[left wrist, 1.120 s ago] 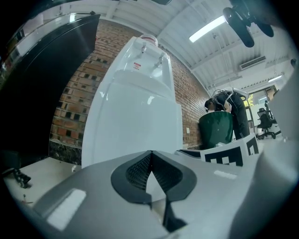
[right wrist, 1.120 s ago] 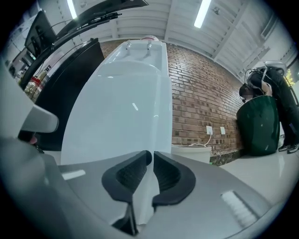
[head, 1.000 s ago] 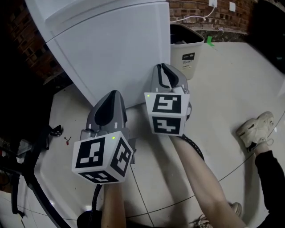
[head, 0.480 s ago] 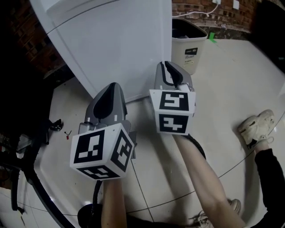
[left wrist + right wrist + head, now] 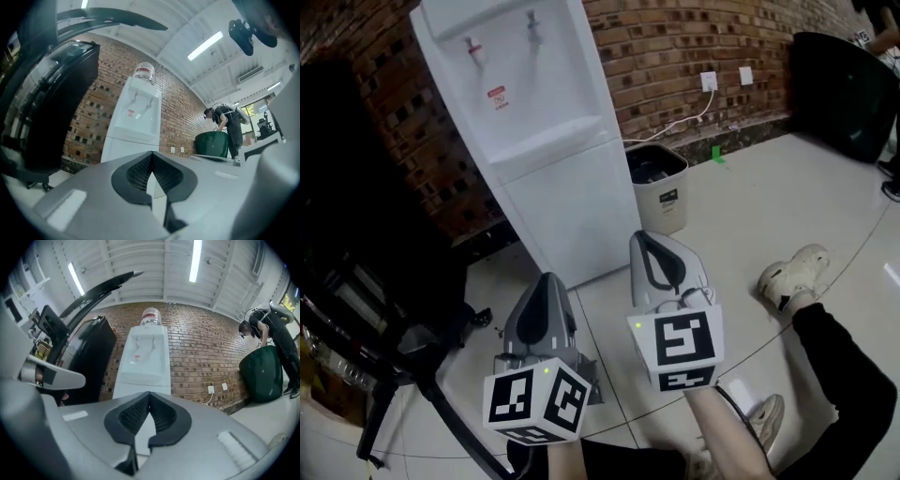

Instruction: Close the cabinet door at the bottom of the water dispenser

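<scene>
Against the brick wall [image 5: 703, 56], the head view shows the white water dispenser [image 5: 525, 112], its bottom cabinet door [image 5: 577, 220] flush with the front. A bin [image 5: 659, 192] sits just right of the dispenser. The left gripper [image 5: 546, 278] and the right gripper [image 5: 643, 240] hang side by side in front of the dispenser, clear of the door.

From the left gripper view, the dispenser rises ahead beyond jaws clenched together on nothing.

From the right gripper view, the dispenser stands straight ahead with a bottle [image 5: 150, 317] on top. These jaws too are clenched, with nothing between them.
</scene>
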A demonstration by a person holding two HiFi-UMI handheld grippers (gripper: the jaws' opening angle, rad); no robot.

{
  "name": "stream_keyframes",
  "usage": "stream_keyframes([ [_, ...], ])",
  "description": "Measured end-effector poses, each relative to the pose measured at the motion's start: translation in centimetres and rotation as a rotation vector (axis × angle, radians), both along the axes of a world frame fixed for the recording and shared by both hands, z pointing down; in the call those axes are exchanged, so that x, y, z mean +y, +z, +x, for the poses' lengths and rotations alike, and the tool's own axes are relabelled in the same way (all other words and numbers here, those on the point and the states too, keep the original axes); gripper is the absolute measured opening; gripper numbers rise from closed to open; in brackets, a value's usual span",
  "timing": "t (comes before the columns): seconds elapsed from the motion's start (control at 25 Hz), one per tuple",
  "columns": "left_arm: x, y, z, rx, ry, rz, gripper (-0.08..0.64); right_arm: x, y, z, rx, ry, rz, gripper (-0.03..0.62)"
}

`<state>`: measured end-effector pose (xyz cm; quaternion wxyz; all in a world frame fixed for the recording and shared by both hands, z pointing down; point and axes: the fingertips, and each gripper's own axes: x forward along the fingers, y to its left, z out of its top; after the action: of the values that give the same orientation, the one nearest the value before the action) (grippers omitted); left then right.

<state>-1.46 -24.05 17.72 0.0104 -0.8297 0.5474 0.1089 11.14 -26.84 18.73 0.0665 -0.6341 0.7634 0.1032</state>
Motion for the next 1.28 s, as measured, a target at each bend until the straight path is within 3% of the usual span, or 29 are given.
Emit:
stream_keyframes([
  [0.2, 8.9, 0.2, -0.5, 0.012, 0.009, -0.009, 0.018, 9.9, -0.7, -1.7, 0.055, -0.058, -0.016, 0.0],
  [0.4, 13.8, 3.7, -1.5, 0.01, -0.052, -0.045, 0.018, 16.3, 1.3, -2.6, 0.01, -0.155, -0.048, 0.0],
  [0.56, 16.8, 6.7, -2.8, 0.033, -0.122, -0.077, 0.018, 19.9, 3.6, -2.5, -0.046, -0.143, -0.077, 0.0],
  [0.72, 17.8, 8.0, -3.5, -0.041, -0.151, -0.087, 0.018, 20.9, 4.5, -3.2, -0.06, -0.153, -0.078, 0.0],
  [0.88, 17.7, 7.9, -4.2, 0.0, -0.165, -0.092, 0.018, 21.1, 4.5, -3.8, -0.033, -0.157, -0.075, 0.0],
  [1.0, 17.3, 8.5, -3.9, -0.035, -0.196, -0.112, 0.018, 21.2, 4.7, -3.8, -0.028, -0.155, -0.072, 0.0],
  [1.28, 17.2, 8.6, -2.8, -0.036, -0.145, -0.128, 0.018, 21.0, 4.6, -3.4, -0.032, -0.139, -0.07, 0.0],
])
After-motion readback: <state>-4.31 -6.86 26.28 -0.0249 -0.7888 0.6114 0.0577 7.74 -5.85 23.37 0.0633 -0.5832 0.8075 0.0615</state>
